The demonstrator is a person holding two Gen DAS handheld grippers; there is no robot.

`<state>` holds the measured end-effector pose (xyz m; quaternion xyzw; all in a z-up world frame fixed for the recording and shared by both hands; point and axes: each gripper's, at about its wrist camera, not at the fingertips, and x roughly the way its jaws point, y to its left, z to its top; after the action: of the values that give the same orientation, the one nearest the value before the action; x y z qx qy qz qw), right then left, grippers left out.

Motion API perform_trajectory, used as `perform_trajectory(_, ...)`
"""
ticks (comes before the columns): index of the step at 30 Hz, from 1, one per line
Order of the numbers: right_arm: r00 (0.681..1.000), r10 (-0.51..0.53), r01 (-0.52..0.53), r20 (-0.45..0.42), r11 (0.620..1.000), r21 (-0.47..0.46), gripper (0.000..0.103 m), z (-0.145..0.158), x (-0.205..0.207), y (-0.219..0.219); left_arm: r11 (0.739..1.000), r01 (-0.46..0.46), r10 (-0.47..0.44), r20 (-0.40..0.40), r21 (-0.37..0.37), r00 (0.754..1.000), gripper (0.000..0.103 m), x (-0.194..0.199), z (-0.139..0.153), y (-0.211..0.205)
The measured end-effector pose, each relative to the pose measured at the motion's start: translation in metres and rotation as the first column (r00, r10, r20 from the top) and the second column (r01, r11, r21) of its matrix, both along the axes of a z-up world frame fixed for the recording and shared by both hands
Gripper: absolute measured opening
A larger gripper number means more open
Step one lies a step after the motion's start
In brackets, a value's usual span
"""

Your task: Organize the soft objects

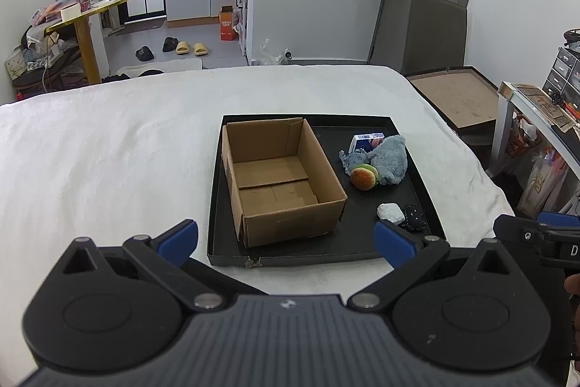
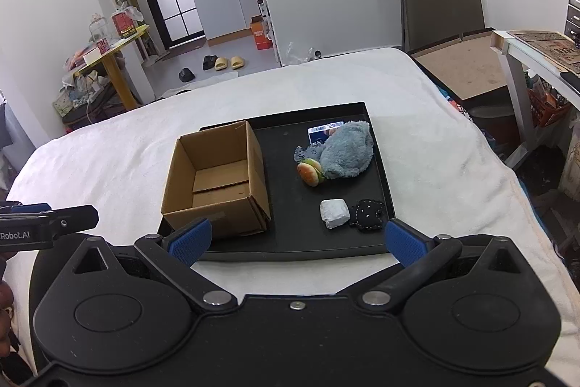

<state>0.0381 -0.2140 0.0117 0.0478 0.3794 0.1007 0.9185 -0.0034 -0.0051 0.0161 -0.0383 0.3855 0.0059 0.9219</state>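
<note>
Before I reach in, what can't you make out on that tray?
- Small printed box: mostly hidden behind the grey plush in both wrist views; print too small to read.
- Small blue-grey toy: partly covered by the plush and burger toy; shape unclear.
- Cardboard box: near inside corner hidden by its front wall.

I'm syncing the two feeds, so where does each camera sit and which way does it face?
Left wrist: on the left gripper, open, facing the cardboard box head-on; the right gripper shows at right.
Right wrist: on the right gripper, open, facing the black tray; the left gripper shows at left.
Shared: box, tray, grey plush, burger toy, white bed.
</note>
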Motion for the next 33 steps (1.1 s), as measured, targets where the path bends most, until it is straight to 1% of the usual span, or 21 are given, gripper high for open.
perform_trajectory(13, 1.0, 0.001, -0.001, 0.007, 1.0, -0.02, 0.103, 0.0007, -0.0024, 0.0034, 1.0, 0.0, 0.0, 0.009, -0.006, 1.0, 0.103, -0.0012, -0.0035, 0.0014)
perform_trajectory(33, 1.0, -0.005, 0.005, 0.016, 1.0, -0.016, 0.103, 0.0005, -0.0024, 0.0009, 1.0, -0.001, 0.001, 0.015, -0.008, 1.0, 0.103, -0.0026, -0.0007, 0.0018)
